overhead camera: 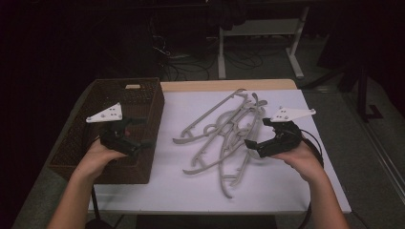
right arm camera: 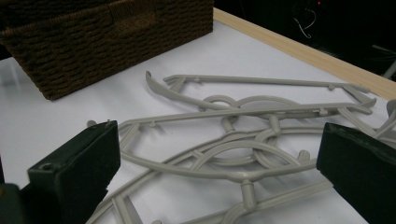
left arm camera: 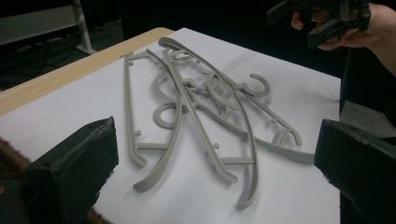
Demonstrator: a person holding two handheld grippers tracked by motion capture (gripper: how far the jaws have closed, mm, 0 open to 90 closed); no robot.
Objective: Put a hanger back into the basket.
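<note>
Both grippers wide open over a tangled pile of hangers, nothing held yet.

The grey hangers (overhead camera: 224, 131) lie heaped and interlocked mid-table on the white sheet (overhead camera: 286, 191), just right of the wicker basket (overhead camera: 143, 164). The left gripper (overhead camera: 136, 136) hovers over the basket's near side, jaws spread and empty, with the pile off to its right. The right gripper (overhead camera: 255, 133) sits at the pile's right edge, jaws parted and facing the nearest hanger. The risk, as I judge it: hooks are threaded through neighbouring frames, so lifting one could drag others along or spill them off the table.
</note>
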